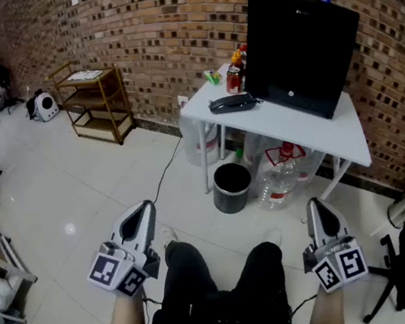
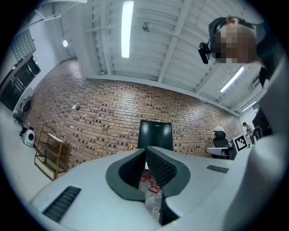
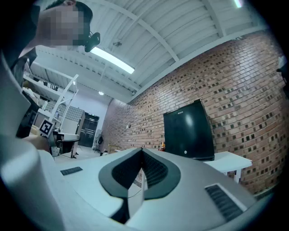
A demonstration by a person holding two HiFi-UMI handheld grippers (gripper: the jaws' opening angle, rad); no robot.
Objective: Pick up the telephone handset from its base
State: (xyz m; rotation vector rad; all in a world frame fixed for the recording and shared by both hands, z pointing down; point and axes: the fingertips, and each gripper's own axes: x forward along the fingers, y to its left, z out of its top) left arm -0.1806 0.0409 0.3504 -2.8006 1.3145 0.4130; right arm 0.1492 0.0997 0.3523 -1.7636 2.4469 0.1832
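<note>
The telephone handset [image 1: 232, 101] lies on its base [image 1: 242, 105], a black set near the left edge of a white table [image 1: 312, 132] that stands against a brick wall [image 1: 164, 18]. A large black monitor [image 1: 299, 47] stands just beside it on the right. Both tools are held low near the person's knees, well apart from the table. The left gripper [image 1: 145, 205] is clenched, its ribbed pads meeting at the tips with nothing between them. The right gripper [image 1: 312, 204] is likewise closed and empty. Under the table stand a black waste bin [image 1: 232, 187] and a clear water bottle [image 1: 284, 171].
</note>
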